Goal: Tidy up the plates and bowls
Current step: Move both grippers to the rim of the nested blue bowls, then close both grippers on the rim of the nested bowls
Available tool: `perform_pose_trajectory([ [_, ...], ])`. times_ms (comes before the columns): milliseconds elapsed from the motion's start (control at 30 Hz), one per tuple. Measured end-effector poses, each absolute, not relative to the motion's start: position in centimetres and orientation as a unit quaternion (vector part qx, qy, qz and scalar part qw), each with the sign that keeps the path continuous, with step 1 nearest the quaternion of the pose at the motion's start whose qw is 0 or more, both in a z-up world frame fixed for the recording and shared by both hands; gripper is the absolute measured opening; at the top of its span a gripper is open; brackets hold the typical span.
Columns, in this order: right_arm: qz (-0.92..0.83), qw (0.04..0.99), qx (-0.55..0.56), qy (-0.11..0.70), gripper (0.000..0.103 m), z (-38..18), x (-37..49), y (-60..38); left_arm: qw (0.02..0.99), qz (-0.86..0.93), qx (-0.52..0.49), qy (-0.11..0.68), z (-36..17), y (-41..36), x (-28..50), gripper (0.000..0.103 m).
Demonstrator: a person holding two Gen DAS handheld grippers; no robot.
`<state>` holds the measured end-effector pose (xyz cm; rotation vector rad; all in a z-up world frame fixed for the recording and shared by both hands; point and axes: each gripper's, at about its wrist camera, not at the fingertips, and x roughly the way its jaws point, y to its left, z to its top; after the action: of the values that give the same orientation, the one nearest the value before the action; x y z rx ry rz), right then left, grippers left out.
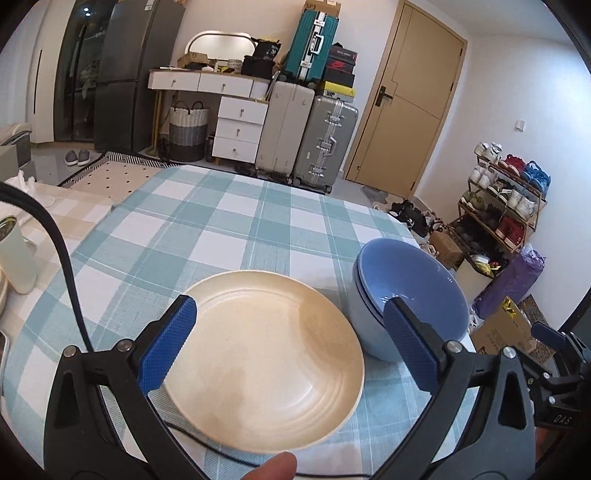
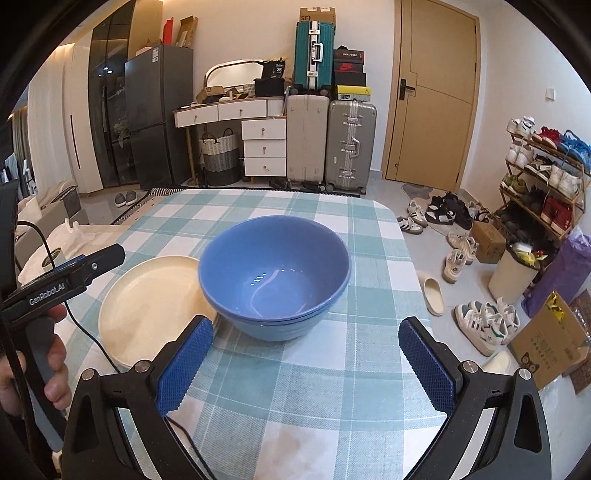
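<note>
Here the round cream-coloured shallow plate (image 1: pixel 264 360) lies flat on the blue-and-white checked tablecloth (image 1: pixel 207 229), just left of two nested glossy blue bowls (image 2: pixel 273 269), and seems to touch them. The left gripper (image 1: pixel 290 345) hangs over the plate with its blue-padded jaws spread wide, holding nothing. The right gripper (image 2: pixel 304 360) hovers before the bowls, equally wide apart and empty, near the table's front edge

My left black gripper (image 2: pixel 74 275) reads "GenRobot.AI" along its side; the brown cardboard box (image 2: pixel 317 15) atop the teal suitcase shows "SF".
</note>
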<state>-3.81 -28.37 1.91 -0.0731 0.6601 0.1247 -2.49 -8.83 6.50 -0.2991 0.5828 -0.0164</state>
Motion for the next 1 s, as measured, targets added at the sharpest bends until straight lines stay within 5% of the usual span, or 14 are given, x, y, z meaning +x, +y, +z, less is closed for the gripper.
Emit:
perform_pose_trajectory([
  [867, 0.074, 0.918, 0.006, 0.39, 0.101, -3.1, 7.3, -31.4, 0.916, -0.062, -0.128, 0.376, 2.3, -13.8, 10.6, 0.1],
  [1000, 0.081, 0.913, 0.016, 0.399, 0.087, -3.7, 8.5, -31.7, 0.908, -0.077, -0.135, 0.389, 1.7, -14.2, 11.9, 0.088],
])
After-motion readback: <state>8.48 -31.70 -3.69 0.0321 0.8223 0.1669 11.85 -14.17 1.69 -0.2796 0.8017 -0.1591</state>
